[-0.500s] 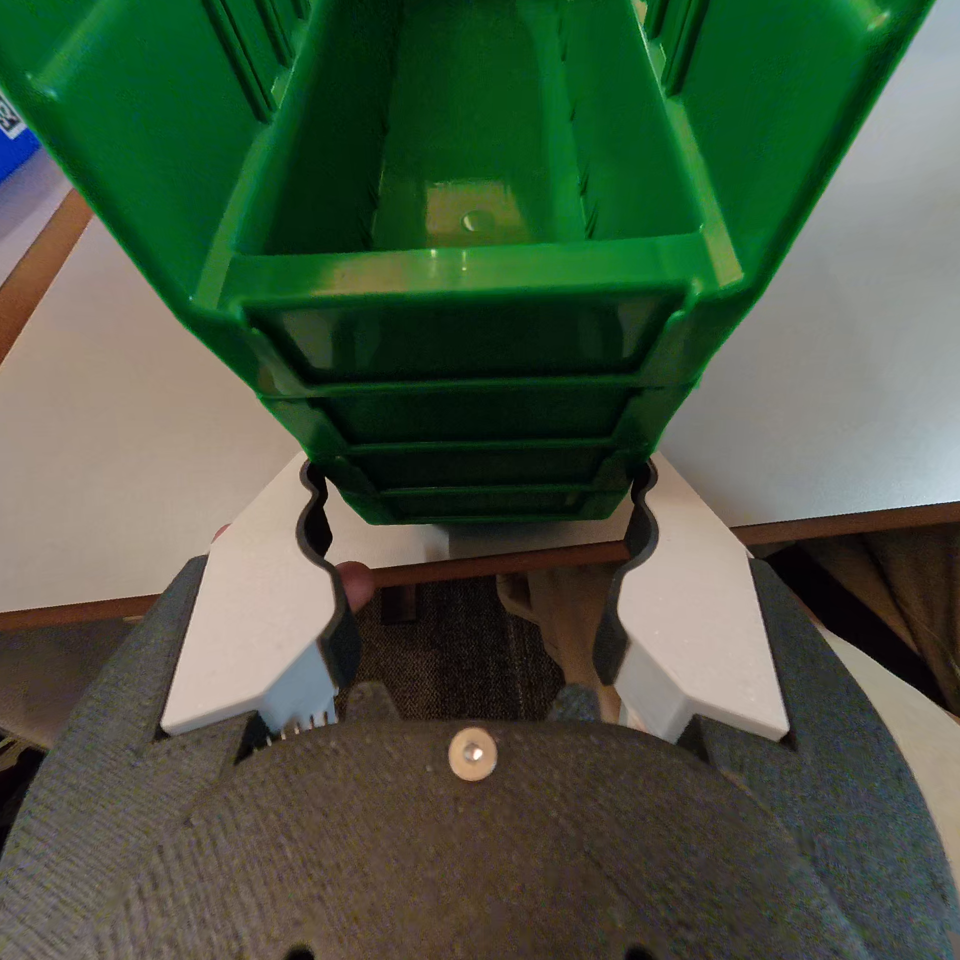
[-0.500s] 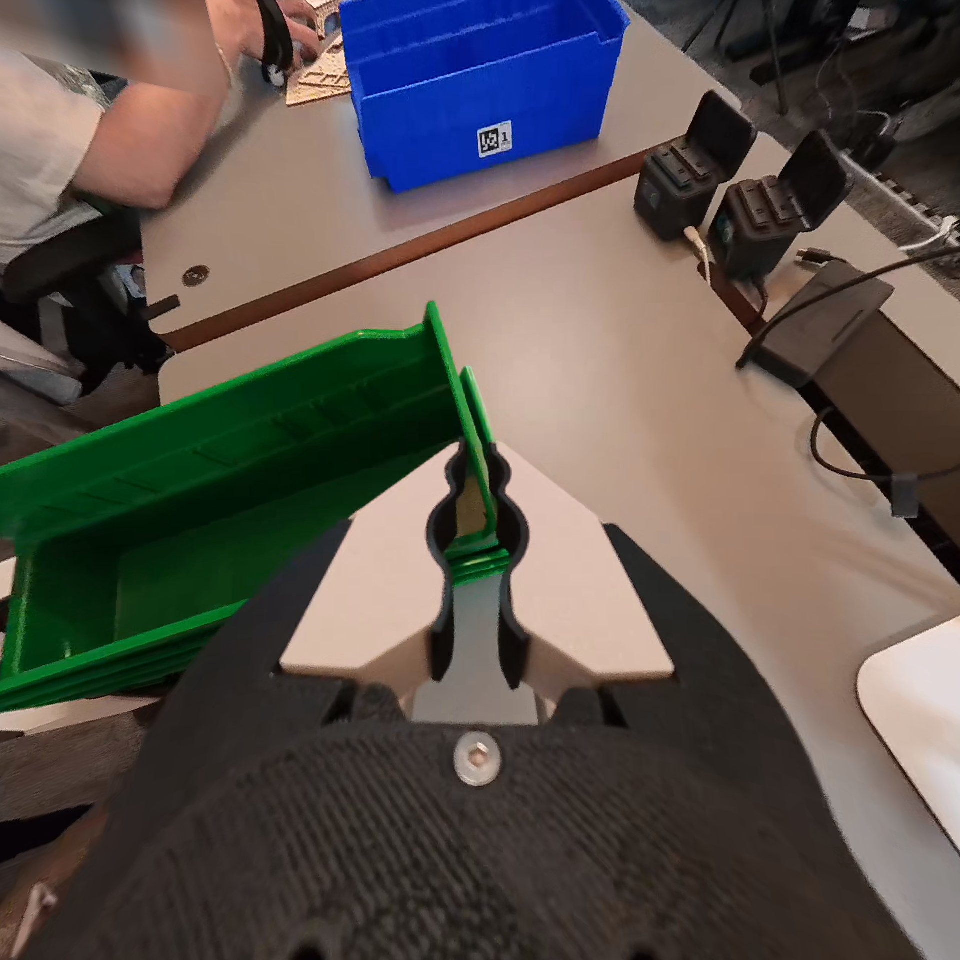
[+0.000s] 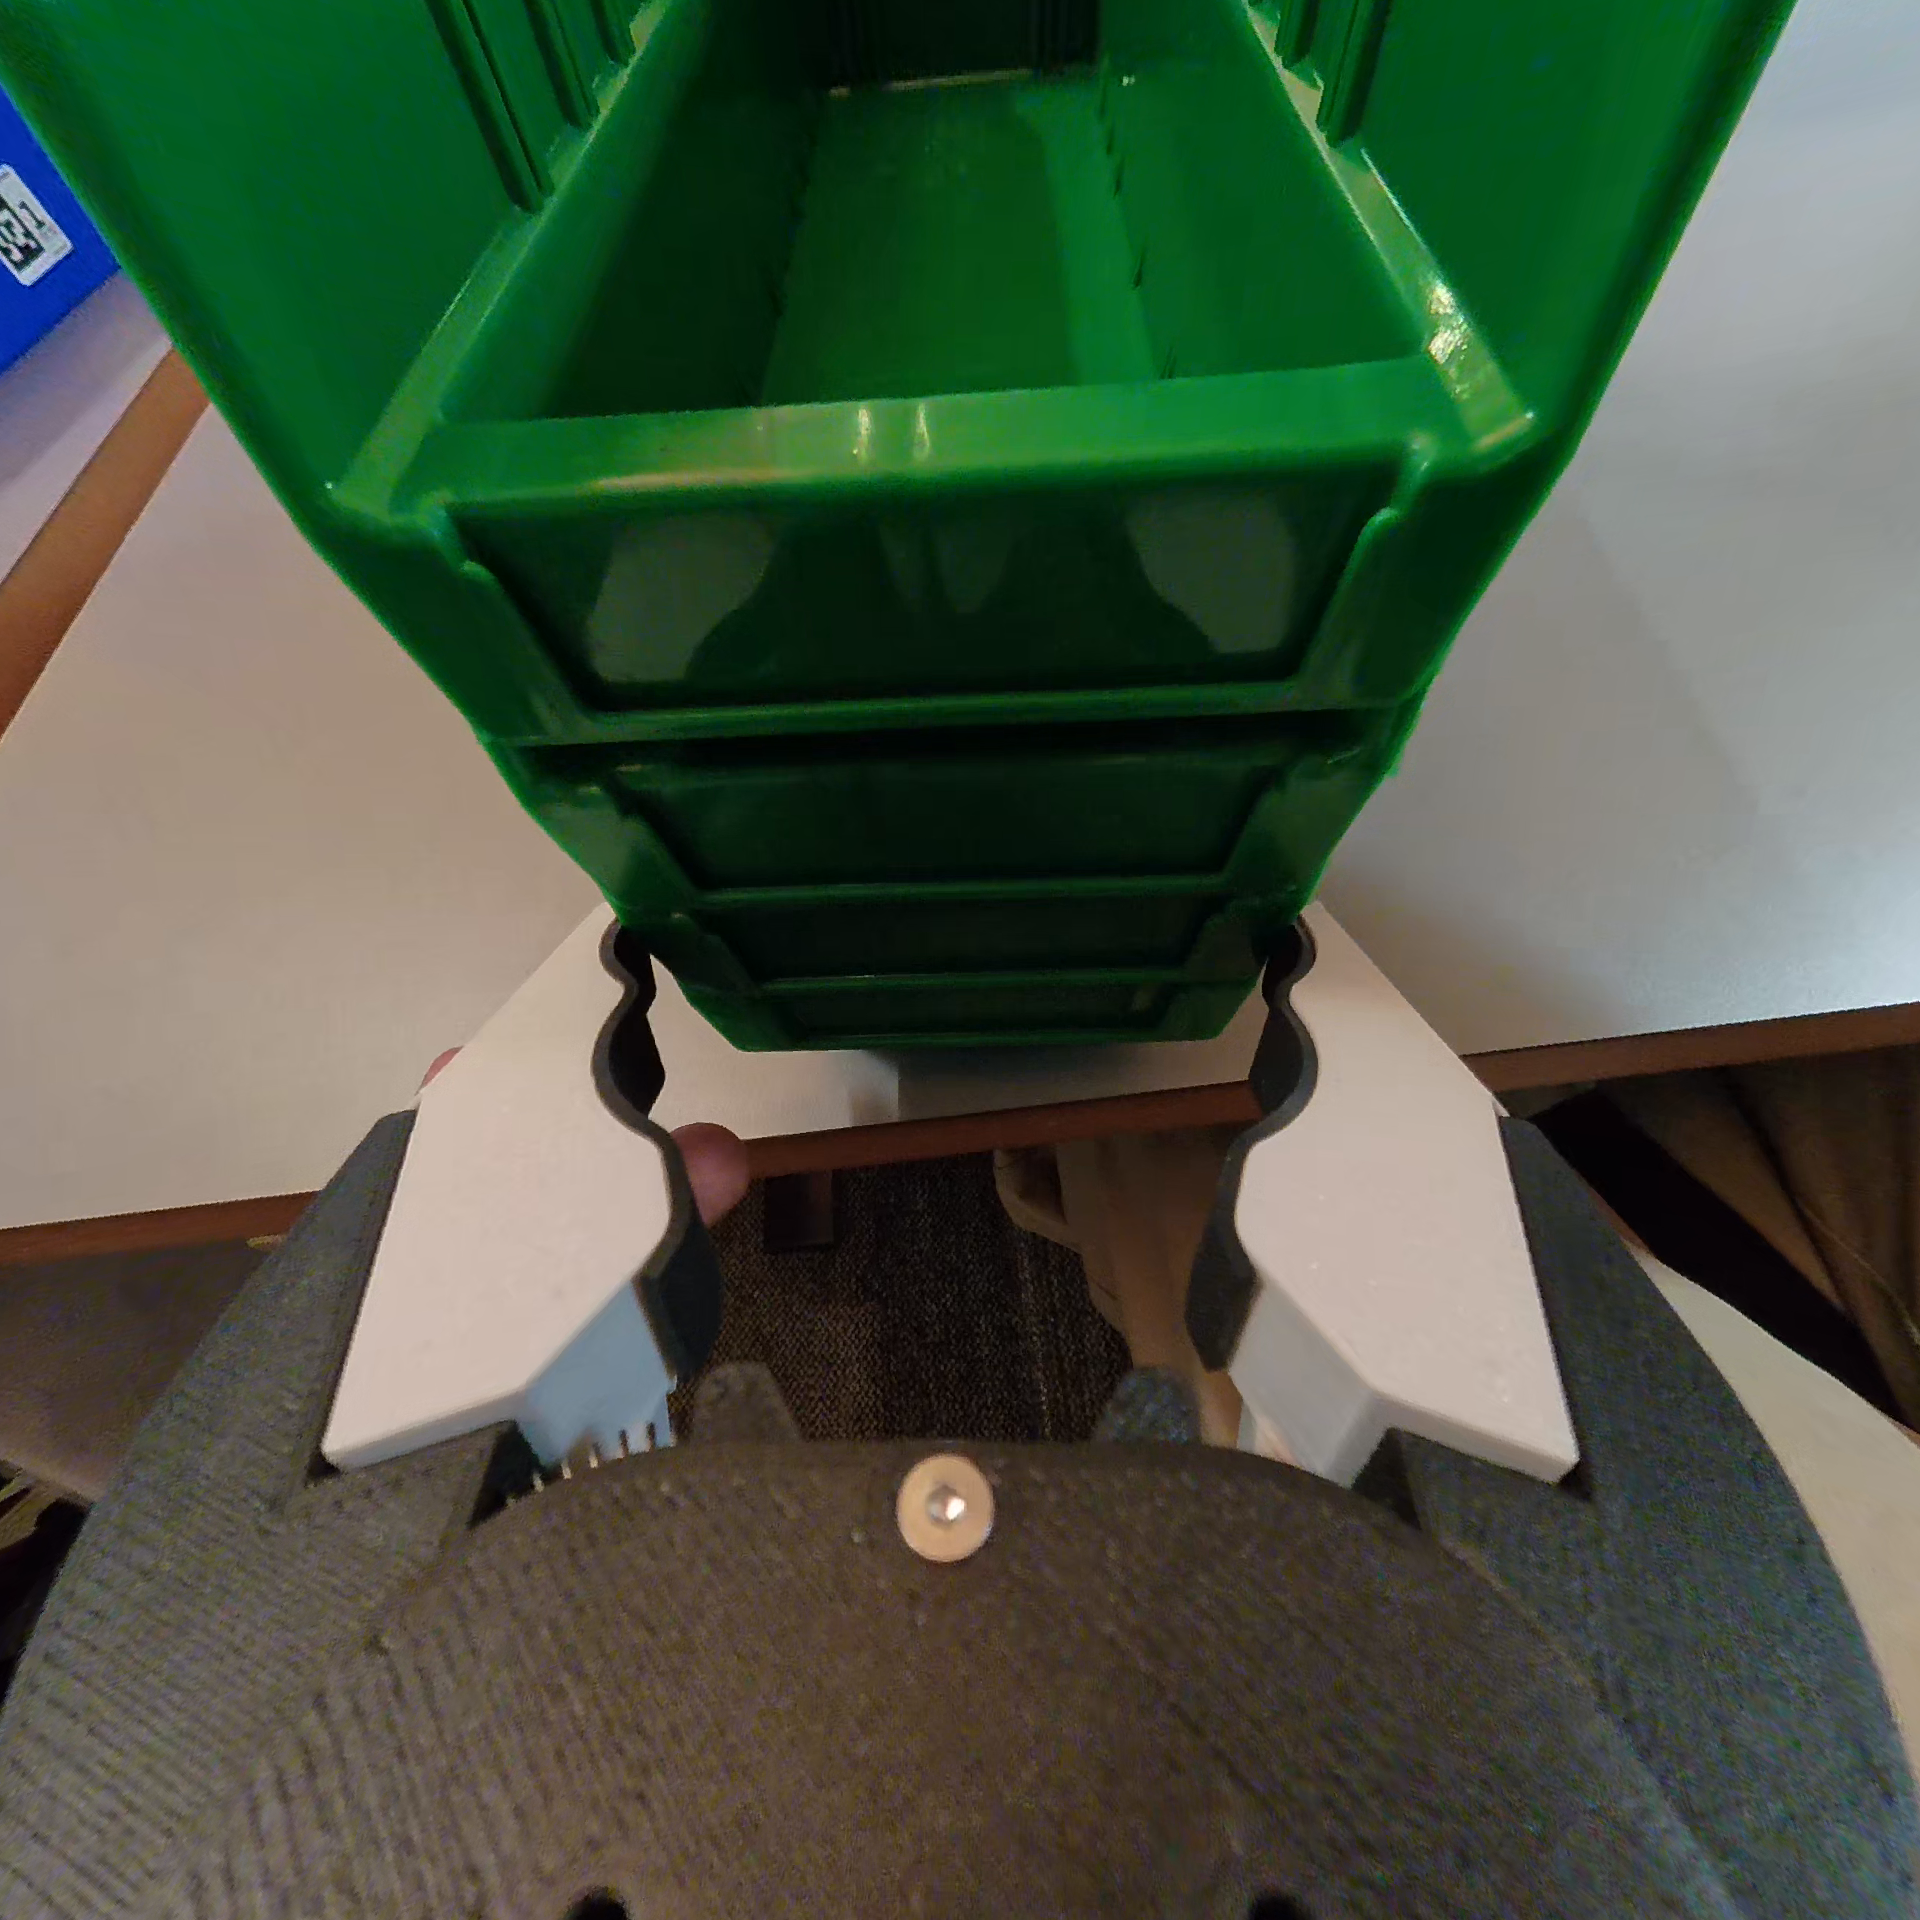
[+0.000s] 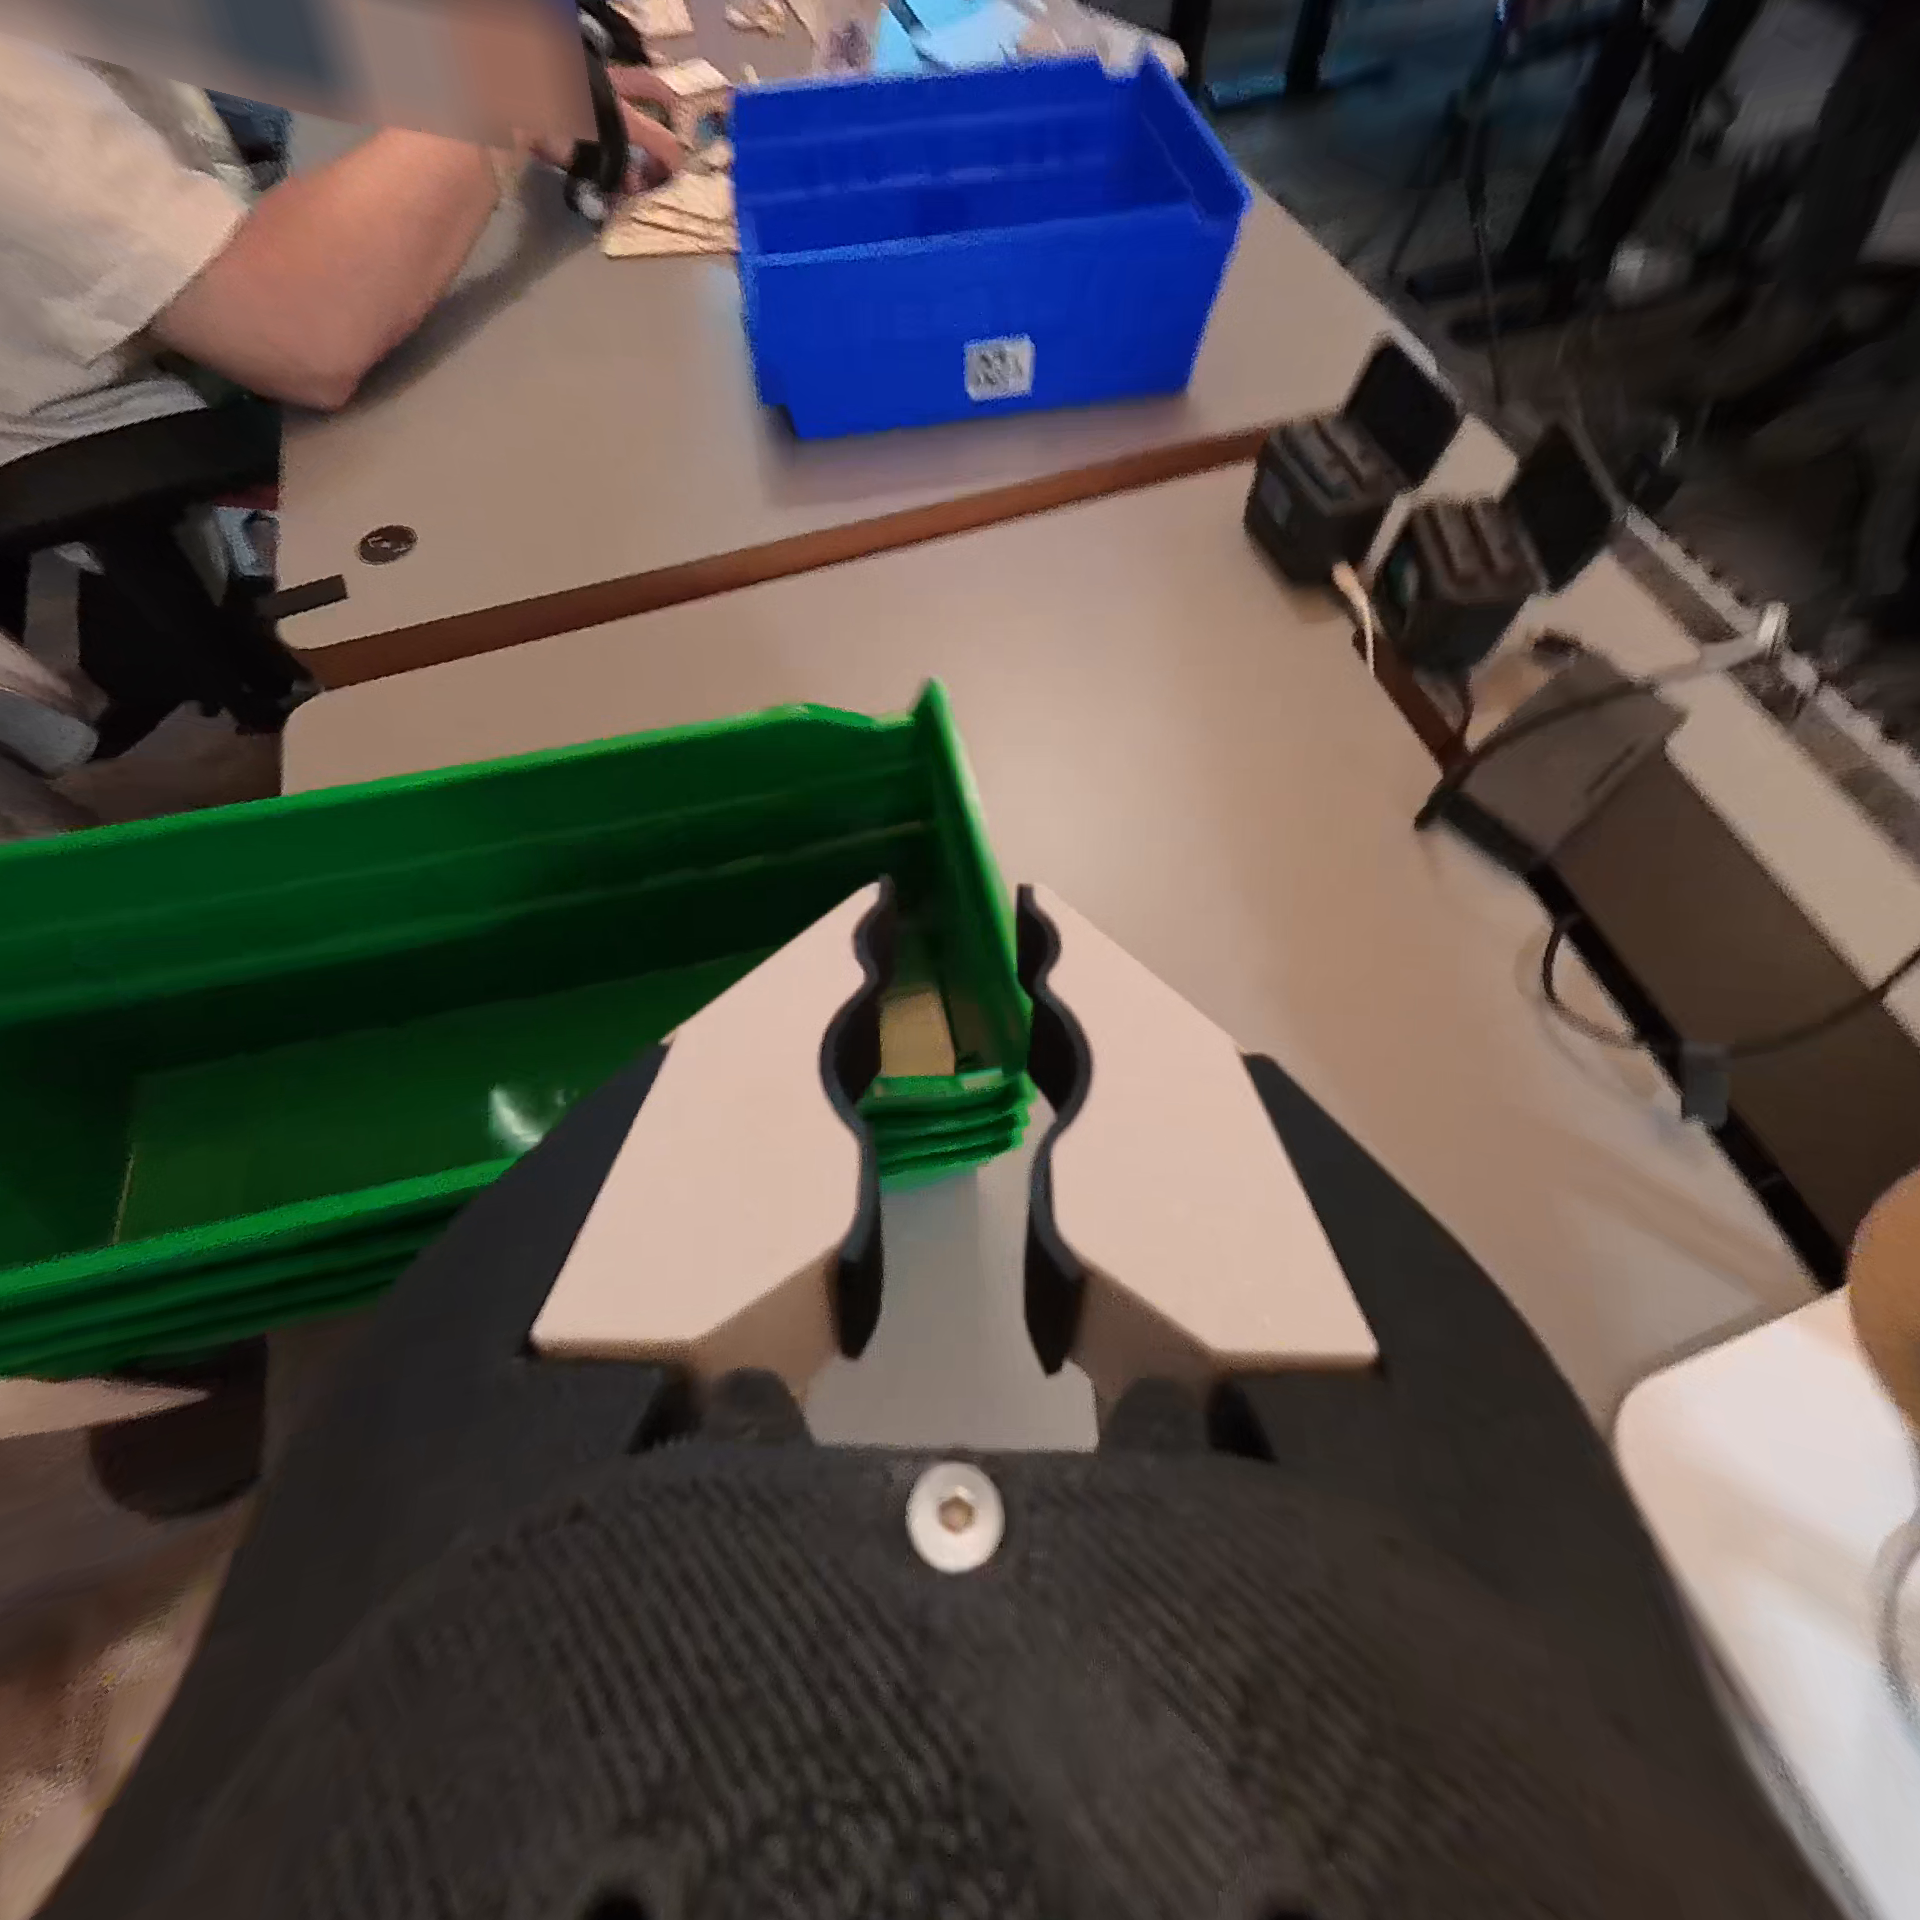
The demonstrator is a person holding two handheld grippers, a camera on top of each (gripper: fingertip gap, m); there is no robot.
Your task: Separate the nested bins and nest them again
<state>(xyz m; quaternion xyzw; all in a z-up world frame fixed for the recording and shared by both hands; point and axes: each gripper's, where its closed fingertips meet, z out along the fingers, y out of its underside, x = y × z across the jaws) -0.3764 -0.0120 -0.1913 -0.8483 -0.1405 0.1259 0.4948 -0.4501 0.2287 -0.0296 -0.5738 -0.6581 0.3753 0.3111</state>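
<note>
Both fingers of the left gripper (image 3: 956,997) stand wide apart in the left wrist view, and the low front end of the nested green bins (image 3: 935,582) sits between their tips. The black pads seem to touch the corners of the lowest bins, but whether they press on them I cannot tell. Four stepped front lips lie one above the other, straight ahead of this gripper, and the open top bin runs away from it. Under the stack is a white table (image 3: 208,831), whose brown edge passes just below the fingertips. A fingertip of the person's hand (image 3: 712,1158) shows beside the left finger. Far to the upper left is a corner of a blue bin (image 3: 42,270). In the right wrist view, the right gripper (image 4: 951,914) is partly open, and the rear wall of the green bins (image 4: 416,883) stands in the gap between the pads; there is space on the left side, so the wall is not clamped. The stack stretches to the left of this gripper. Ahead, beyond the table (image 4: 1195,779), stands the blue bin (image 4: 987,260), and to the upper right two black chargers (image 4: 1434,530). At the upper left a person's arm (image 4: 343,281) rests on the far table.
</note>
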